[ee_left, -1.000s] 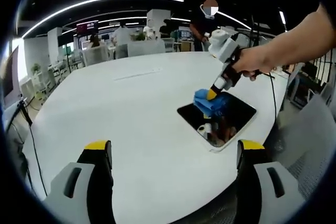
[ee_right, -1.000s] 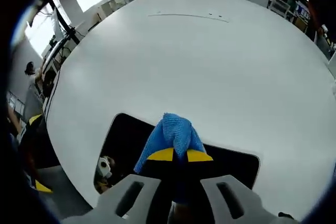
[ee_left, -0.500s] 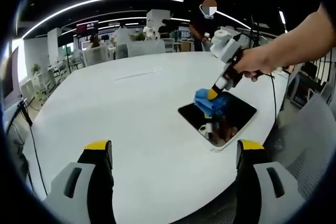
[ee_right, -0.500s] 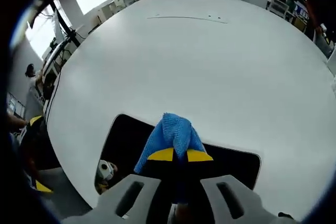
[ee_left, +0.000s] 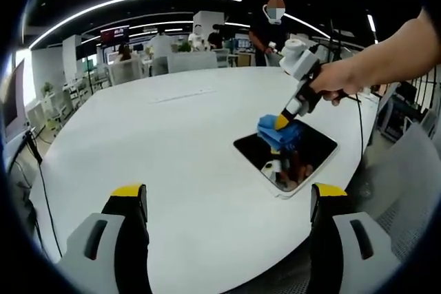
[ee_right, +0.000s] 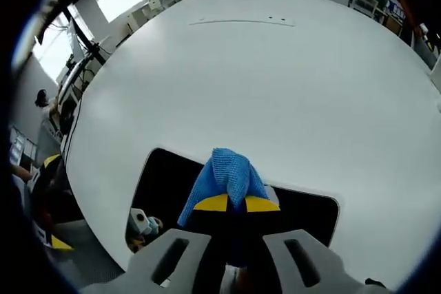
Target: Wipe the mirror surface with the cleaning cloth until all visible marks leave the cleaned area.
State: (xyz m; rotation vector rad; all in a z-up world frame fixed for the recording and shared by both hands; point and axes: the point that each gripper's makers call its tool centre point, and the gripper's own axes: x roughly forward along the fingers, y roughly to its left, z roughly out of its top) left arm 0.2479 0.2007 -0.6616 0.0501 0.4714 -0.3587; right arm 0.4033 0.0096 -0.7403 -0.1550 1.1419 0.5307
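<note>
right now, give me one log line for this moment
phase: wiping | right gripper: shut on blue cloth, pressed on mirror | left gripper: open, above white table | marks: cannot tell

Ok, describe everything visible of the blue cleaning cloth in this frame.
The blue cleaning cloth looks like soft, nubby microfibre, bunched into a rounded wad. The right gripper is shut on it, yellow-tipped jaws pinching its rear so the bulk pokes forward. It sits on the dark mirror at its far edge, on the white table. The left gripper view shows it there too.
</note>
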